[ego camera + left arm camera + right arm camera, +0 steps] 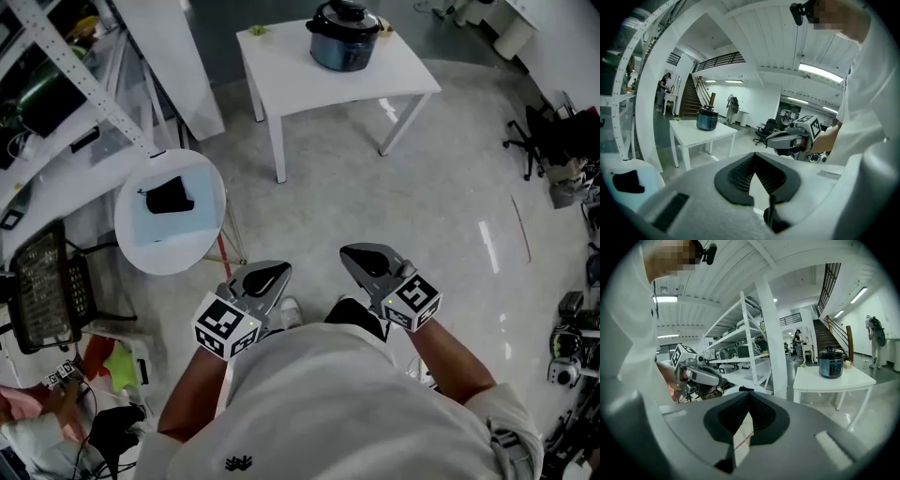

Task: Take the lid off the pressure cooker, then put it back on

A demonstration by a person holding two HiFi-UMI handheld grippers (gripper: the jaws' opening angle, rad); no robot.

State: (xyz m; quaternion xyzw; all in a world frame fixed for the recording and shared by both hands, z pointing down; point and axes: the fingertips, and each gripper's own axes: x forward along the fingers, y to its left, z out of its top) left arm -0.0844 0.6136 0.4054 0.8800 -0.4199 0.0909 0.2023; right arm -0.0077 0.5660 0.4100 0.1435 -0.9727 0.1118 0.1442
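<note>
White fabric, your own shirt, fills the near edge of the head view, and your forearms reach out from it side by side. Each one ends in a marker cube, with the left gripper and the right gripper beyond them over the glossy pale floor.

Your left gripper's jaws are pressed together at the tips with nothing between them, and its own view shows only floor through the small gap behind the tips. Your right gripper's jaws look the same, tips meeting and nothing pinched.

Just to the left of your left gripper stands a small round table with a dark object lying on its pale blue top.

Well ahead of both grippers, across open floor, is the white table. The pressure cooker stands on the table's far side, with the lid seated on top. Neither gripper is anywhere near it. In the left gripper view the cooker sits left of the closed tips. In the right gripper view it sits to their right.
</note>
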